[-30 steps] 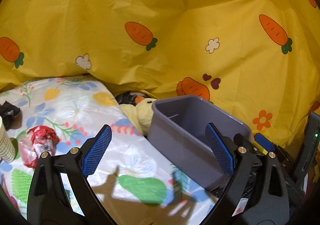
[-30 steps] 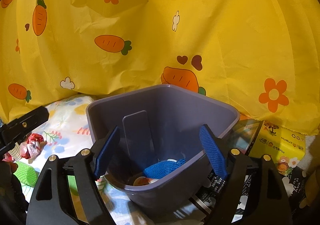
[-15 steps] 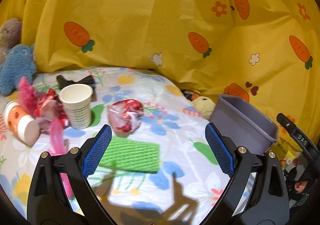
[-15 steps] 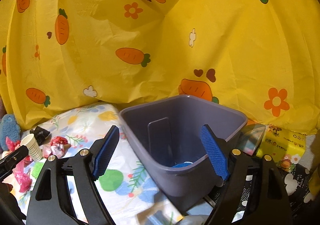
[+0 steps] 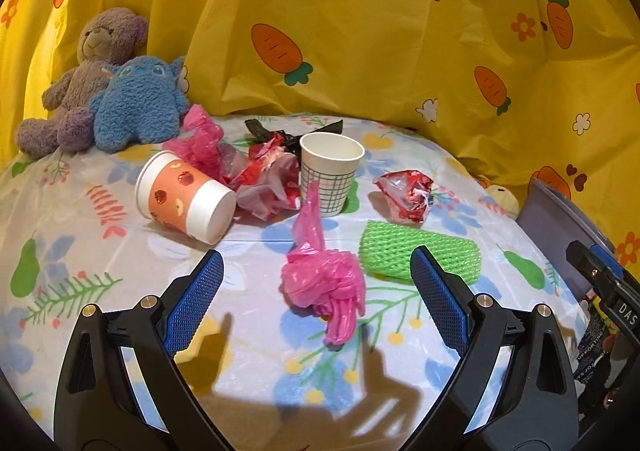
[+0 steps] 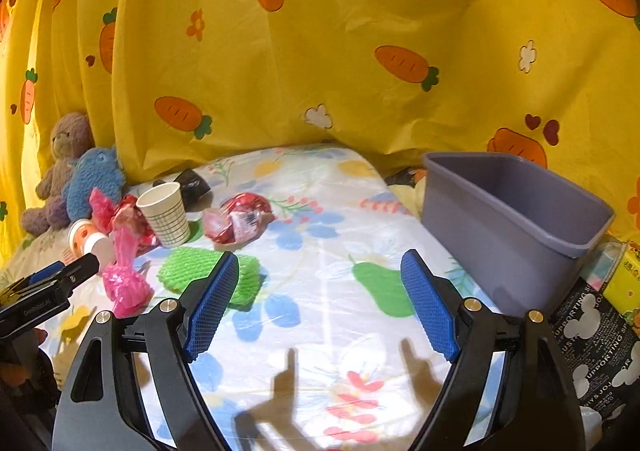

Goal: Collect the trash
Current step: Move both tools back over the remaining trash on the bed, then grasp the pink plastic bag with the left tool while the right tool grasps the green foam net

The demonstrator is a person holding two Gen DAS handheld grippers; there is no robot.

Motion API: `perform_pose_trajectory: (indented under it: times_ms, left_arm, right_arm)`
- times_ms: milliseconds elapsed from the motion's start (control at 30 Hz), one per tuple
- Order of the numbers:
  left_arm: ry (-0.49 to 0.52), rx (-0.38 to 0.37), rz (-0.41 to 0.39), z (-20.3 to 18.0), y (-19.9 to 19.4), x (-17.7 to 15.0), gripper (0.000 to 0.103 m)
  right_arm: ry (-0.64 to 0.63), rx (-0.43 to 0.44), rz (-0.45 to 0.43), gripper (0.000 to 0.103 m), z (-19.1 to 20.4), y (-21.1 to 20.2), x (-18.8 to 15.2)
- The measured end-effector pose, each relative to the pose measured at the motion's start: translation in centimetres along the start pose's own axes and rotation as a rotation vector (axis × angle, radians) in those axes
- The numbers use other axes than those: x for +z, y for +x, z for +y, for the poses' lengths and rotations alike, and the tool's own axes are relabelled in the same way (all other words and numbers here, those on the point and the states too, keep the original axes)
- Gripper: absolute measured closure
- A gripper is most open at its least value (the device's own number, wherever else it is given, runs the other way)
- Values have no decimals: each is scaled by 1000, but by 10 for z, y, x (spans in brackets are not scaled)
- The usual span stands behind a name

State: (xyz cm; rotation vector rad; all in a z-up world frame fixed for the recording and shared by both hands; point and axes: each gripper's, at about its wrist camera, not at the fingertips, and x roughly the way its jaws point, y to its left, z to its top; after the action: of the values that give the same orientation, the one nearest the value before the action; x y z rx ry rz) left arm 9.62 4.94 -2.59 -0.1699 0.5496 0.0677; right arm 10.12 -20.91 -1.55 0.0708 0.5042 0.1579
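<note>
Both hand-held grippers, left (image 5: 316, 299) and right (image 6: 320, 301), hover with jaws apart and empty; a crumpled pink plastic bag (image 5: 322, 279) lies near the left one, a grey plastic bin (image 6: 516, 219) far right.

Left wrist view low and close over the floral bed cover (image 5: 100, 211), angled down toward the yellow carrot curtain (image 5: 360, 51), right wrist view further right, same heading, both sharing the checked paper cup (image 5: 330, 171), green foam net (image 6: 208, 275) and grey bin (image 6: 516, 223)
</note>
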Motion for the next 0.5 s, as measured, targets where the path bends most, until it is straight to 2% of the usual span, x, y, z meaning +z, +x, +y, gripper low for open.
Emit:
perform_pose_trajectory:
  times_ms: [233,400,500]
  left_arm:
    - [-53,40,-9,25,-5,-2,10]
    - [-64,60,-12,34,-6,-3,10]
    - [-70,54,-10,36,-6,-3,10]
  right_arm:
    - [-55,74,110,22,35,39,-10]
    - [-66,112,188,23,46,66,-10]
    - [-40,152,243,29,47,81,-9]
